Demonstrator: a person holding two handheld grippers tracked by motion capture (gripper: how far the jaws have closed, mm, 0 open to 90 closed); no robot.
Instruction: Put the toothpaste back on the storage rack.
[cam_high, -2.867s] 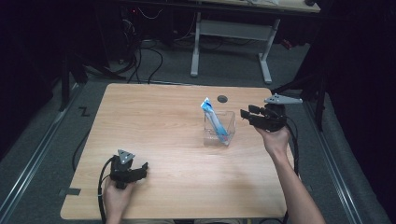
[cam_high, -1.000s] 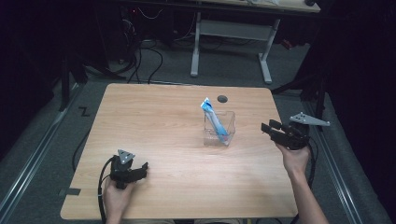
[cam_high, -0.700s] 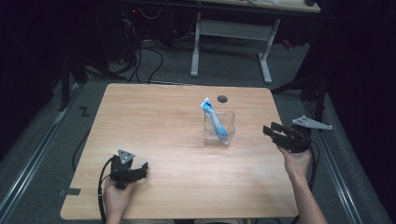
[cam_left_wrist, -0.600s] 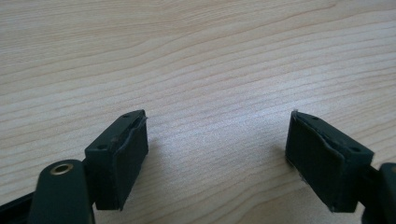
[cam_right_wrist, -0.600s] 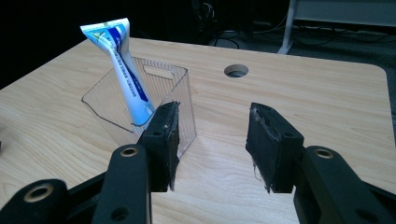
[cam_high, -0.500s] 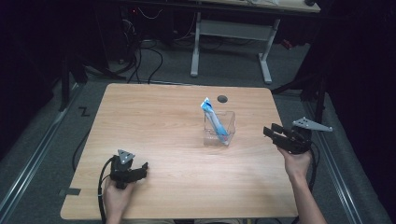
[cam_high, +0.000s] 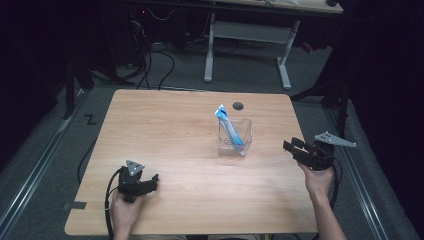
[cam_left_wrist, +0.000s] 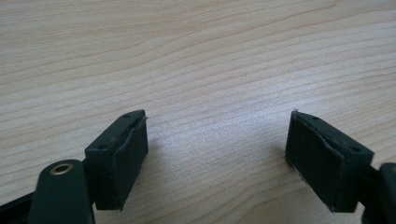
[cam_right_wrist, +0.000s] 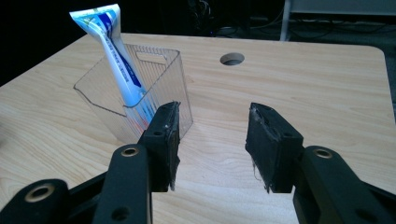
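A blue and white toothpaste tube (cam_high: 227, 127) (cam_right_wrist: 116, 56) stands tilted in a clear plastic bin (cam_high: 235, 137) (cam_right_wrist: 135, 93) near the middle right of the wooden table (cam_high: 175, 130). My right gripper (cam_high: 291, 147) (cam_right_wrist: 212, 140) hovers at the table's right edge, to the right of the bin, open with nothing between its jaws. My left gripper (cam_high: 152, 180) (cam_left_wrist: 217, 154) rests on the table near the front left corner, open over bare wood.
A round cable hole (cam_high: 238, 105) (cam_right_wrist: 232, 58) lies in the table behind the bin. Beyond the table stand a white desk frame (cam_high: 250, 45) and cables on the dark floor. Cables trail from both grippers off the front edge.
My right gripper has drawn back from beside the bin toward the right front edge of the table. The left gripper has stayed where it was.
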